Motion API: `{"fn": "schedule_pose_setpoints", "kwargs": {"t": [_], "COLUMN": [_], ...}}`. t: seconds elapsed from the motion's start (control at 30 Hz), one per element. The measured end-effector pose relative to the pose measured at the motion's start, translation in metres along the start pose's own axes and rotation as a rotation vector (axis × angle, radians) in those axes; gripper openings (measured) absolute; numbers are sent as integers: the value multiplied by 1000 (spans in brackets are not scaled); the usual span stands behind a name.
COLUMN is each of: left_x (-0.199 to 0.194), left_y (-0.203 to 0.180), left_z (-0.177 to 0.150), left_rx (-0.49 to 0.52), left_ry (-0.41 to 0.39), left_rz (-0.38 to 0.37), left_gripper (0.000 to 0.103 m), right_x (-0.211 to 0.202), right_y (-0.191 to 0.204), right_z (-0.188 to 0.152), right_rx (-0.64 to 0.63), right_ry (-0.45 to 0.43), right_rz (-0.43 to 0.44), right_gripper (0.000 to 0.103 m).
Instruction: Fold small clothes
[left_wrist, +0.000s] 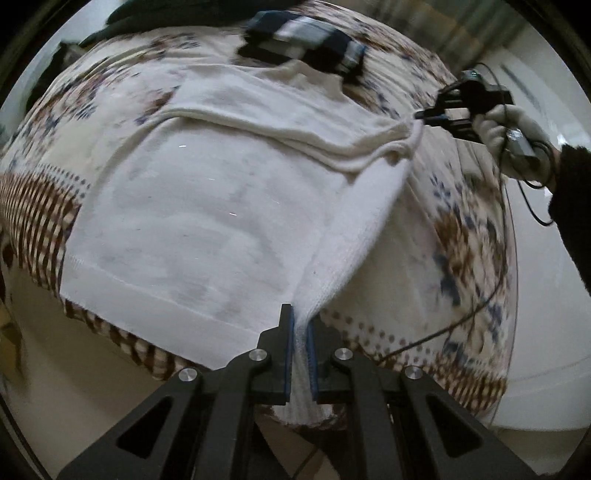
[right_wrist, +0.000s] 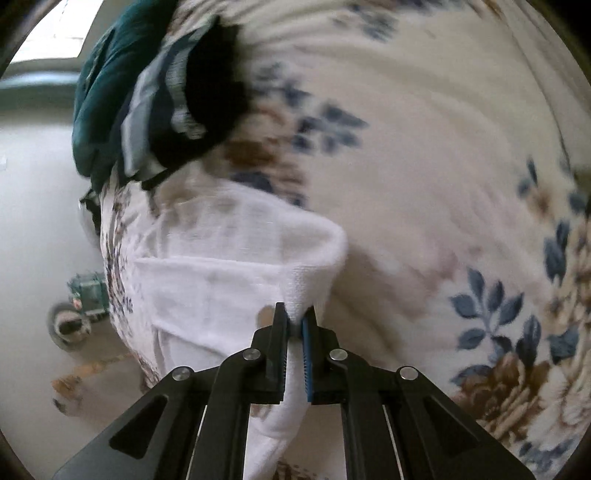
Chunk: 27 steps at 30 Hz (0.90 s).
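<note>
A white knit garment (left_wrist: 207, 206) lies spread on a table with a floral cloth (left_wrist: 465, 229). My left gripper (left_wrist: 299, 325) is shut on the garment's near right corner at the hem and lifts its side edge. My right gripper (left_wrist: 424, 117) is seen far right, shut on the garment's far right corner by the folded sleeve. In the right wrist view my right gripper (right_wrist: 295, 317) pinches a fold of the white garment (right_wrist: 221, 280), which hangs down between the fingers. The right edge is stretched between the two grippers.
A folded dark blue, grey and white striped garment (left_wrist: 306, 40) lies at the far end of the table, also in the right wrist view (right_wrist: 177, 107), beside a dark green garment (right_wrist: 107, 88). A black cable (left_wrist: 480, 306) trails over the table's right edge. Floor lies beyond.
</note>
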<state>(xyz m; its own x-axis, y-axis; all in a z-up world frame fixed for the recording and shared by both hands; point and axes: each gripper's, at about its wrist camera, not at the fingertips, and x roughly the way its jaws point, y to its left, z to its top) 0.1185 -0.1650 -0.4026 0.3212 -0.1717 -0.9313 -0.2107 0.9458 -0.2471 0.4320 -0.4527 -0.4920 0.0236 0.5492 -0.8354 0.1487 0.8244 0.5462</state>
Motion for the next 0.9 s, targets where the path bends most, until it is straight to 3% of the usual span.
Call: {"fn": "schedule_pose_setpoints", "kwargs": {"t": [0.13,0.23,0.53,0.73,0.9], "left_x": [-9,-10,5,34,63], "left_y": [54,103,243,307,340], "left_z": [19,33,60,64,62], "left_rx": [-132,-223,-437,-495,-518], "left_ry": [-25,-39,-54,-1,59], "left_rz": [-39,-60,-92,-112,-128], "left_gripper": [4,4,4,4,4], "right_x": [0,22,164,246,297], "right_y": [79,150,333,398,416], "right_z": [11,22,39,41,39], "right_rx": [-81,-157,-305,-354,-373], "right_ry": [9,11,42,64,84], "right_rz": [-60,-141,-321,-429,-504], "right_gripper": [7,7,6,6,6]}}
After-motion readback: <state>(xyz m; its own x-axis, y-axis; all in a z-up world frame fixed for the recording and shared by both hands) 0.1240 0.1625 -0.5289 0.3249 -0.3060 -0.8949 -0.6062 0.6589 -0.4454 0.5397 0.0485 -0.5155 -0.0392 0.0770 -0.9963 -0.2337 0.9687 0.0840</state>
